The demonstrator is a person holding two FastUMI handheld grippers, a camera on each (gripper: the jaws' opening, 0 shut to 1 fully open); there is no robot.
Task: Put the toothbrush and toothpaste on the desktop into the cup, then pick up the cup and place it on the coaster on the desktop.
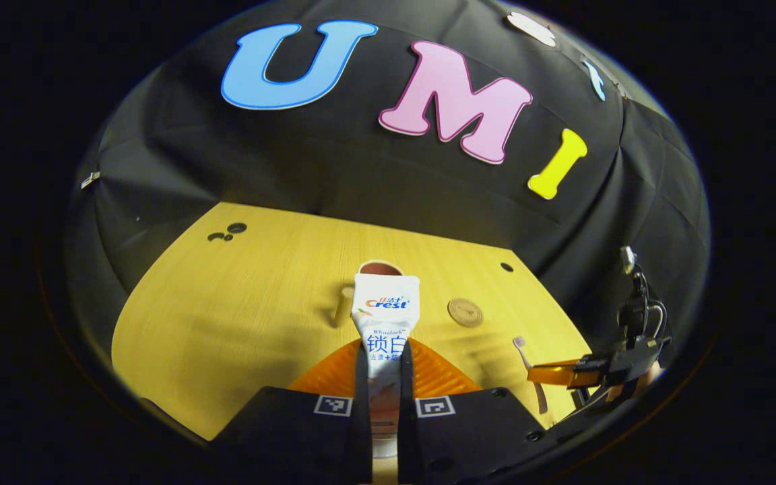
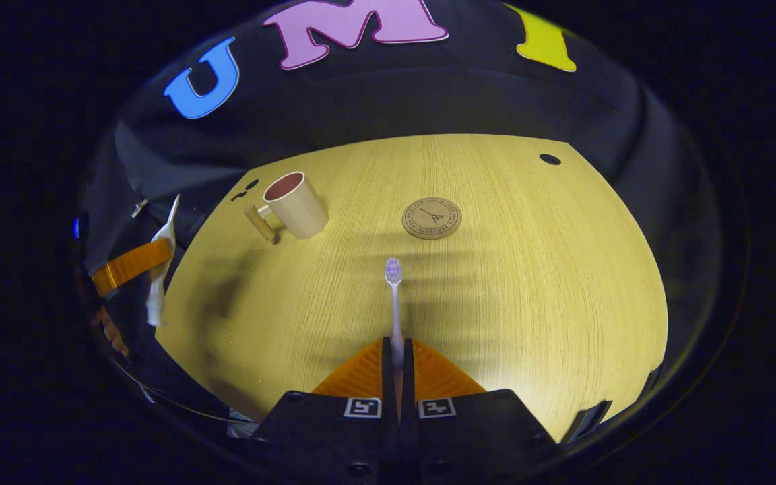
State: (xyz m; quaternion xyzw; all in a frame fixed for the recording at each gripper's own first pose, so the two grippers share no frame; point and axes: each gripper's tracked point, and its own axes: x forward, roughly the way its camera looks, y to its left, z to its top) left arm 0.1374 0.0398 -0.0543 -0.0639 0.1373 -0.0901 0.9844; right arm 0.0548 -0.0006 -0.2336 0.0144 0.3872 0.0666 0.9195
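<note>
While pinching toothpaste (image 1: pixel 385 316) in left gripper (image 1: pixel 385 367) and toothbrush (image 2: pixel 395 303) in right gripper (image 2: pixel 397 353), held above desktop (image 2: pixel 529 283) near cup (image 2: pixel 296 204) and coaster (image 2: pixel 432 217).

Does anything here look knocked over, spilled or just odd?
Nothing stands out. The cup stands upright on the desk, the coaster lies flat beside it, and each hand-held gripper holds its item: toothpaste left, toothbrush right.

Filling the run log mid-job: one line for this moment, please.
left gripper: shut on toothpaste | right gripper: shut on toothbrush | cup: empty, on desk | coaster: bare
</note>
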